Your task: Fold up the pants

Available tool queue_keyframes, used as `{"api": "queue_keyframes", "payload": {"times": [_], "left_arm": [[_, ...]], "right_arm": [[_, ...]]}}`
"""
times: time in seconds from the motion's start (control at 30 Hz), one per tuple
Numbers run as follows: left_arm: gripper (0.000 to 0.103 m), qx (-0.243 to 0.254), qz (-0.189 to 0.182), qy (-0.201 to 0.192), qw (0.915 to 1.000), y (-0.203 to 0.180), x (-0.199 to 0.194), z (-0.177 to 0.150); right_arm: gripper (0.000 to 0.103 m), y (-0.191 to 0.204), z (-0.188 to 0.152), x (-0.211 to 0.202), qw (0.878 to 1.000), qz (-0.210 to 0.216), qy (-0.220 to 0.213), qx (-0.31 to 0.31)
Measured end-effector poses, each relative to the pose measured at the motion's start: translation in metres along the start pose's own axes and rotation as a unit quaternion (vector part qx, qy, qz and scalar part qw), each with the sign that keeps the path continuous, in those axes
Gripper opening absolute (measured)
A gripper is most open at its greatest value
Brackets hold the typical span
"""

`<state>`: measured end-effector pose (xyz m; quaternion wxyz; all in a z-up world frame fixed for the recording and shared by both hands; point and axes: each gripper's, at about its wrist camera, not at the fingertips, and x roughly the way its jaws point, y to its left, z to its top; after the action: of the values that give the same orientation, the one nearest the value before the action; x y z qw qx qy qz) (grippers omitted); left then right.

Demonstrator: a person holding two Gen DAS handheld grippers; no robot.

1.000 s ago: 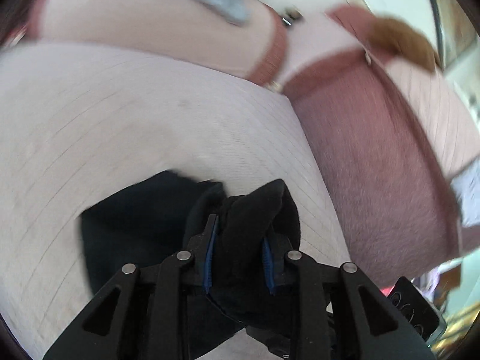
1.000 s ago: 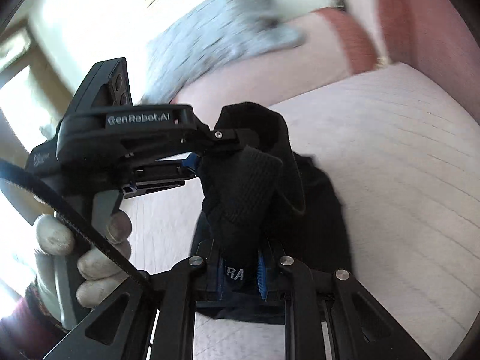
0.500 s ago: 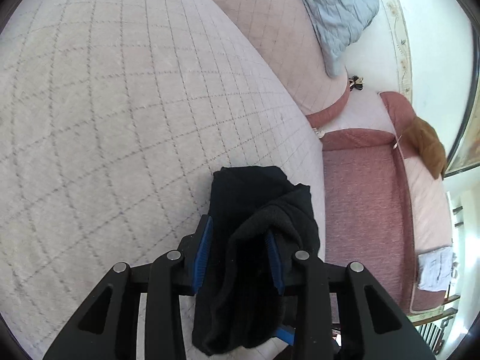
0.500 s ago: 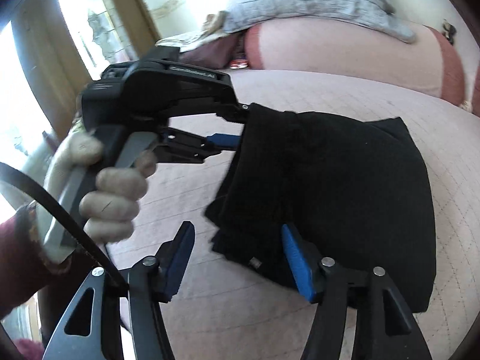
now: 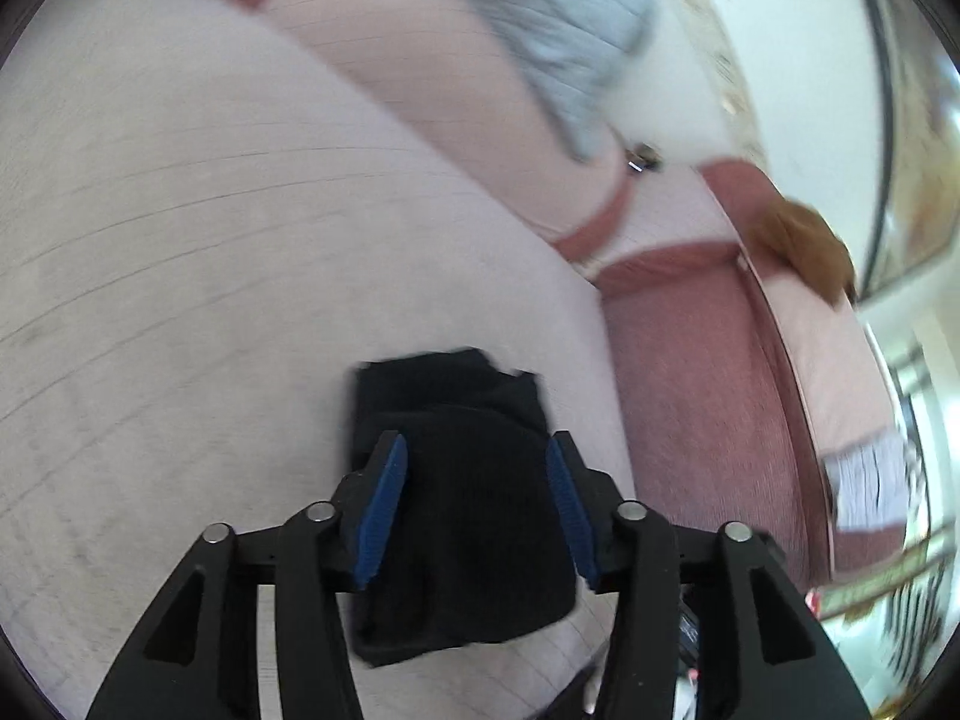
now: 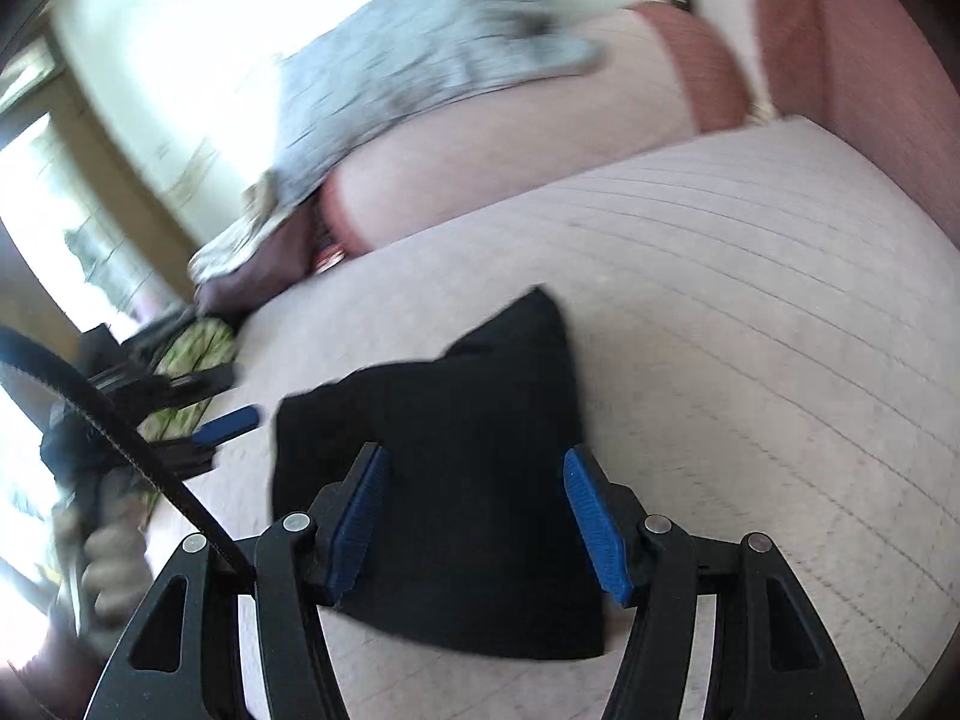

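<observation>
**Hovering open over a folded bundle**

Standing wide apart, the blue pads of the left gripper (image 5: 477,504) frame the black pants (image 5: 456,516) without pinching them; the cloth lies on the quilted bedspread (image 5: 180,276) beneath and between the fingers, and whether the pads brush it cannot be told through the blur. The right gripper (image 6: 477,516) is likewise spread, its pads on either side of the same dark bundle with nothing clamped.

The pants (image 6: 456,468) lie as a compact, roughly rectangular stack straight ahead of both claws and slightly below them, near the bed's edge by the reddish carpet (image 5: 708,420). In the left wrist view the long axis of the stack runs away from the gripper, in line with its fingers. In the right wrist view the left gripper (image 6: 225,426) shows off to the left side, just beside the bundle's left edge, apart from it.

Both tools point forward and down at the bed, tilted rather than vertical. Judging by the tidy shape, the fold looks close to finished; any next move would likely be smoothing or releasing clear.

Beyond, a grey pillow (image 6: 420,54) rests on a pink bolster (image 6: 510,144).
</observation>
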<state>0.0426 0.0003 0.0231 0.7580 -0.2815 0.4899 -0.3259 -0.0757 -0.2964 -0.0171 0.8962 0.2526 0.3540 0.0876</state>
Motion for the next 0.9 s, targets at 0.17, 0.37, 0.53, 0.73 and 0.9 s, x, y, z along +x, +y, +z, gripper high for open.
{"api": "queue_keyframes", "payload": {"times": [0.17,0.37,0.53,0.73,0.9], "left_arm": [[0.055,0.033,0.045,0.032,0.9979,-0.013,0.053,-0.011],[0.055,0.024,0.087,0.035,0.9953,0.022,0.081,-0.027],[0.059,0.059,0.100,0.036,0.9926,0.010,0.087,-0.031],[0.062,0.059,0.100,0.038,0.9925,0.009,0.093,-0.030],[0.062,0.055,0.098,0.045,0.9926,0.004,0.088,-0.025]], "right_arm": [[0.066,-0.031,0.002,0.000,0.997,0.000,0.007,0.071],[0.066,-0.039,0.003,0.009,0.996,-0.015,0.014,0.083],[0.066,-0.029,0.035,0.034,0.997,-0.051,0.022,0.056],[0.066,-0.021,0.065,0.099,0.989,-0.124,0.076,-0.012],[0.066,-0.043,0.065,0.084,0.986,-0.158,0.047,0.022]]}}
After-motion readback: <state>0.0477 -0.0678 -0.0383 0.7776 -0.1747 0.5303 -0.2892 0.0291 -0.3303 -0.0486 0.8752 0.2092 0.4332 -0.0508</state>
